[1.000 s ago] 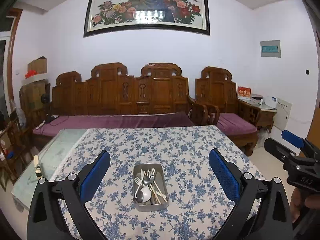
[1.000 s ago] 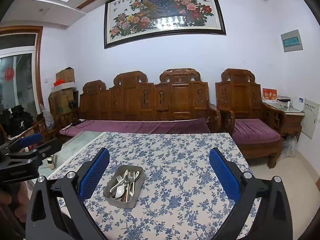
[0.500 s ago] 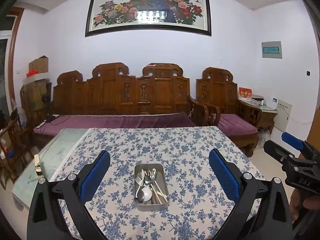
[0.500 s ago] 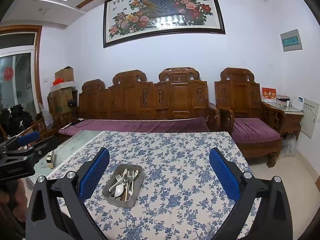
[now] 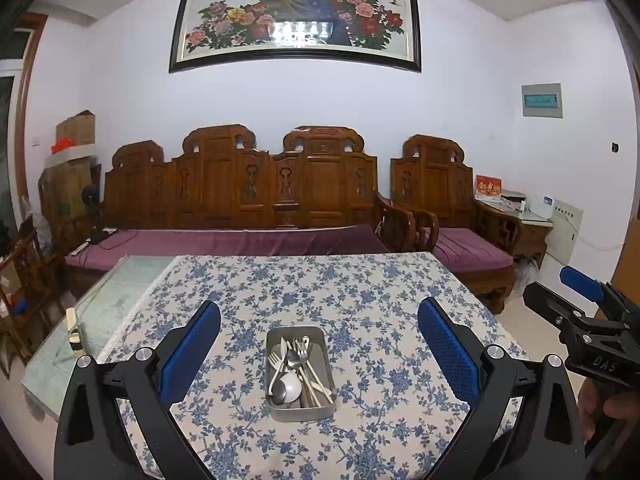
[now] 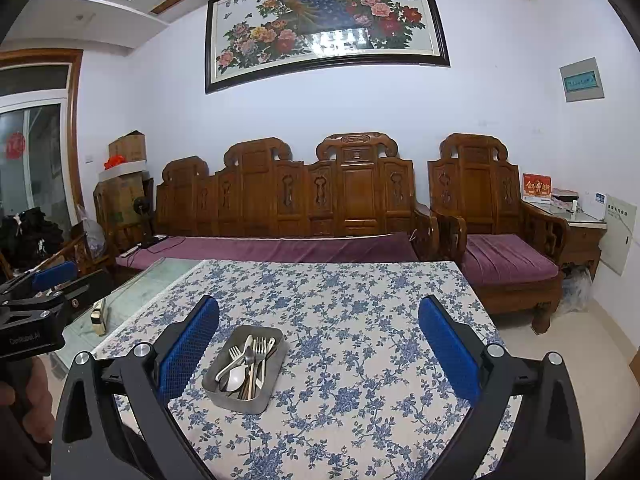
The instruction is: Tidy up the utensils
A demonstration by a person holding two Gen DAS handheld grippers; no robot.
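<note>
Utensils (image 5: pixel 298 368) heaped together in metal tray (image 5: pixel 301 411), counter (image 5: pixel 360 292) centre, at 12 o'clock of left gripper (image 5: pixel 319 354); right gripper (image 6: pixel 319 354) sees tray at 10 o'clock. Over last second: views barely drifted, tray unmoved. Both jaws spread, holding nothing. Fits sorted-in or awaiting sorting

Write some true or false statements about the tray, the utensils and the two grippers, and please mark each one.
1. The metal tray stands on the flowered tablecloth. True.
2. The left gripper is shut on a fork. False: it is open and holds nothing.
3. The utensils lie inside the tray. True.
4. The right gripper is shut on the tray. False: it is open, away from the tray.
5. The tray has a lid on it. False: it is open on top.
</note>
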